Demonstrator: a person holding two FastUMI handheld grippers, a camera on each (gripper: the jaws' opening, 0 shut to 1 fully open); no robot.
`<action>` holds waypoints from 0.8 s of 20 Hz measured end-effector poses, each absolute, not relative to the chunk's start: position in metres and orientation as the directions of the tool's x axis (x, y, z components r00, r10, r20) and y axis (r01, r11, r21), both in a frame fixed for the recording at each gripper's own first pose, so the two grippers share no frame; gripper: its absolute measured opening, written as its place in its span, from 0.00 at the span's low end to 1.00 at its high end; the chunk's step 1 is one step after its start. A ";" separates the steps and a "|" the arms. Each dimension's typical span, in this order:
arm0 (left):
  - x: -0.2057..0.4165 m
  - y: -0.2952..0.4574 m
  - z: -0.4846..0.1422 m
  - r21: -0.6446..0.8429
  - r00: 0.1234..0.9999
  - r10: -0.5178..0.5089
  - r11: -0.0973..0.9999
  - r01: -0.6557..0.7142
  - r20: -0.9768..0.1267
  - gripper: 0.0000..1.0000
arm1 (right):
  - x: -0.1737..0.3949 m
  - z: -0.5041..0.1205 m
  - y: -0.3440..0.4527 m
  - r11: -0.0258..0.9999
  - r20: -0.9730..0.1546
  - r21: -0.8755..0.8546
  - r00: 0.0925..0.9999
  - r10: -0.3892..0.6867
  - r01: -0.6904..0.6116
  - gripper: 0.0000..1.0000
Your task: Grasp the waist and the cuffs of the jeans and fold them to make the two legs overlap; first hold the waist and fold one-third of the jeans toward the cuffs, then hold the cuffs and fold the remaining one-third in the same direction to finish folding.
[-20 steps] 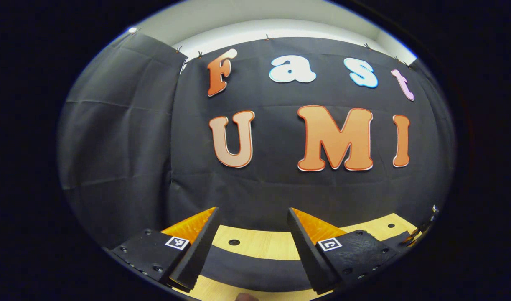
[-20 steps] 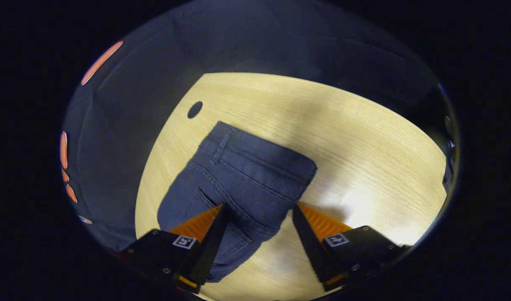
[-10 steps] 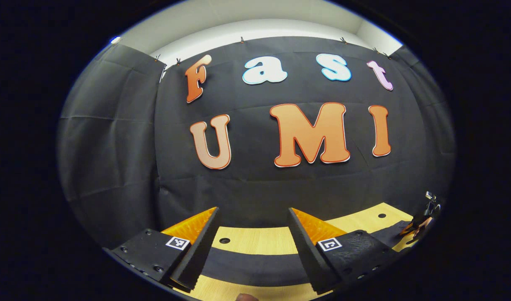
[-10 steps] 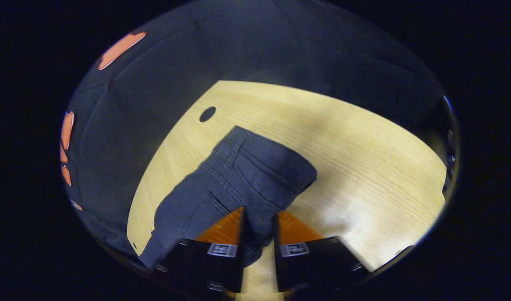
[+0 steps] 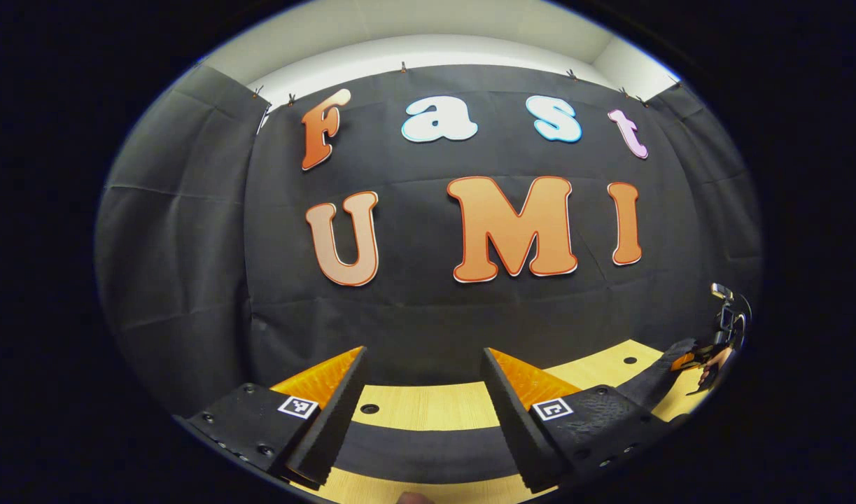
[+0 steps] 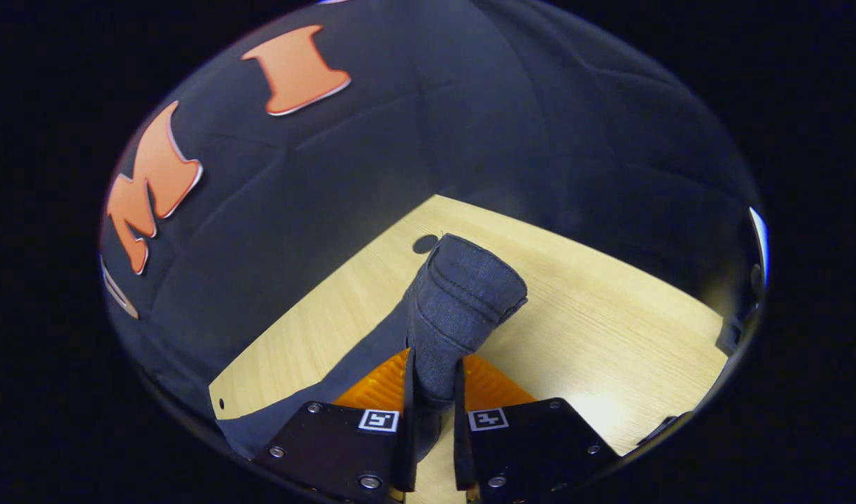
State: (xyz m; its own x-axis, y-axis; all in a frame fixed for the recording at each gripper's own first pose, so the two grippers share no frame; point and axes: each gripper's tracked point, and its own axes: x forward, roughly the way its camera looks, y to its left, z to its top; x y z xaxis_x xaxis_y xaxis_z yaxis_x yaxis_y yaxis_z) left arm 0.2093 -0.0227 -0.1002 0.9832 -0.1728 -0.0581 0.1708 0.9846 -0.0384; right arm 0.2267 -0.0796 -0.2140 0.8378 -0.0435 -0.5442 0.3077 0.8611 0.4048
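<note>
Right gripper (image 6: 433, 392) had its two fingers pinched tight on the waist end of the jeans (image 6: 459, 308), with denim squeezed between them. The waistband bunched into a raised hump above the fingertips, lifted off the table (image 6: 609, 329). The rest of the denim trailed down and left along the wood toward the table's near-left corner. A small dark hole (image 6: 425, 243) in the tabletop sat just behind the hump. Black cloth wall (image 6: 414, 140) stood behind the table.

Left gripper (image 5: 422, 402) was spread wide with nothing between its fingers. It was aimed level at the cloth wall, low over the table. A dark band of the jeans lay flat across the wood right under and beyond its fingertips. Another hole (image 5: 369, 408) in the tabletop showed between the fingers, past the denim. Far right in the left gripper view, the right gripper was visible small at the table's edge, with the denim rising up to it. Can't tell where the cuffs were.
</note>
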 end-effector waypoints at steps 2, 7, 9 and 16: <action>0.211 -0.010 -0.105 -0.058 0.982 -0.178 0.983 0.175 -0.063 0.95 | 0.220 -0.192 -0.064 0.881 -0.510 0.388 0.859 -0.038 0.270 0.22; 0.214 0.016 -0.119 -0.089 0.982 -0.174 0.982 0.167 -0.080 0.95 | 0.205 -0.154 -0.027 0.932 -0.454 0.312 0.891 -0.023 0.183 0.22; 0.217 0.023 -0.126 -0.107 0.980 -0.171 0.981 0.160 -0.098 0.95 | 0.208 -0.145 0.002 0.958 -0.436 0.256 0.900 -0.005 0.130 0.22; 0.219 0.055 -0.143 -0.139 0.982 -0.132 0.984 0.114 -0.133 0.95 | 0.203 -0.126 0.081 0.997 -0.399 0.060 0.914 0.072 -0.053 0.22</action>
